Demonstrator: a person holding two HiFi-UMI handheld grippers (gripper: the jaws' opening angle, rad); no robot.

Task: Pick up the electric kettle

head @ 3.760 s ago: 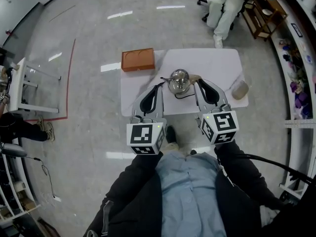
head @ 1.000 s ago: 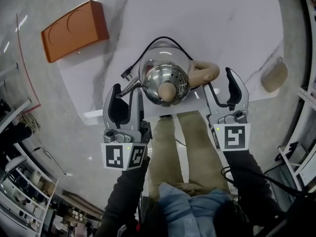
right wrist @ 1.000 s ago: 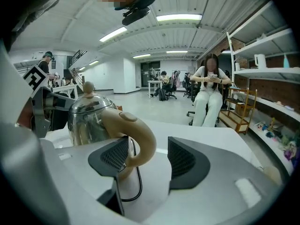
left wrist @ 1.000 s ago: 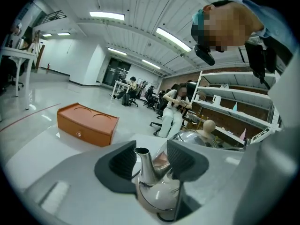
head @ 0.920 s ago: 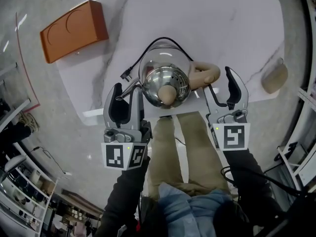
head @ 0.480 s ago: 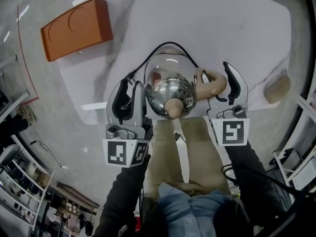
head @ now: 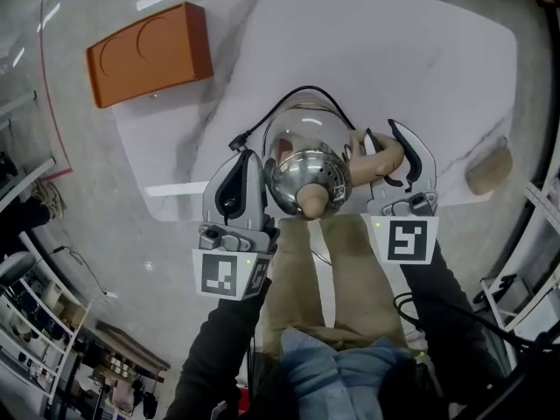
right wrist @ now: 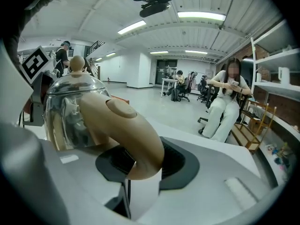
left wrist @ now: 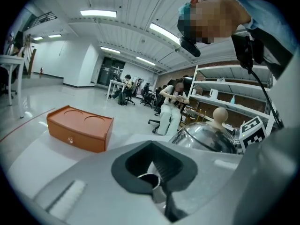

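The electric kettle (head: 302, 143) has a glass body, a steel lid with a wooden knob and a beige handle (head: 378, 154). It stands near the front edge of the white marble table (head: 394, 51). My right gripper (head: 380, 138) has just been closing, with the handle (right wrist: 126, 130) between its jaws; the pads press on it. My left gripper (head: 245, 160) sits on the kettle's other side. The metal spout (left wrist: 149, 181) lies in the pocket between its pads, and its jaws (left wrist: 152, 165) look shut on it. The kettle's dome (left wrist: 206, 137) rises to the right there.
An orange box (head: 149, 52) lies at the table's back left corner. A black power cord (head: 262, 125) curls behind the kettle. A beige object (head: 488, 169) sits at the table's right edge. A seated person (right wrist: 225, 102) and shelves are beyond the table.
My right gripper has moved left onto the handle and its jaws have narrowed around it. The left gripper now covers the spout tip. The view has shifted slightly.
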